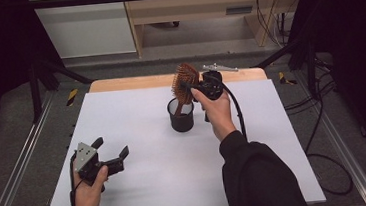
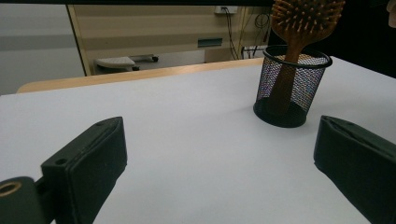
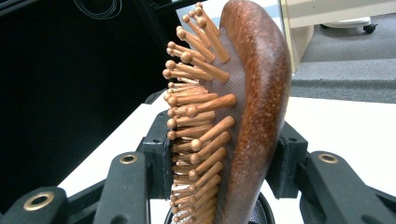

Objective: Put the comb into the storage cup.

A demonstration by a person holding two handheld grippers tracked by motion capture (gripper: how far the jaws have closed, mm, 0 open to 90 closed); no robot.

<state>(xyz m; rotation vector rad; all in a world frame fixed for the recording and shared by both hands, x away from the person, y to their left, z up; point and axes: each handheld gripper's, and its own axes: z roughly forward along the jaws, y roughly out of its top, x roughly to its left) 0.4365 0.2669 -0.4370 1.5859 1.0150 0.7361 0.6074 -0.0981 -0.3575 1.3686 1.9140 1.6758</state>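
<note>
A wooden hairbrush (image 1: pixel 185 82) with wooden bristles stands handle-down in a black mesh cup (image 1: pixel 181 116) near the middle of the white table. My right gripper (image 1: pixel 189 87) is shut on the brush head (image 3: pixel 243 116), one jaw on the bristle side and one on the smooth back. The cup (image 2: pixel 290 86) with the brush (image 2: pixel 299 28) in it stands ahead and to the right in the left gripper view. My left gripper (image 1: pixel 110 147) rests low over the table at the front left, open, with nothing between its fingers.
The white table top (image 1: pixel 142 177) has a wooden strip (image 1: pixel 129 83) along its far edge. Black frame bars and cables stand at the right (image 1: pixel 316 96). A pale cabinet (image 1: pixel 84 26) and wooden furniture sit beyond the table.
</note>
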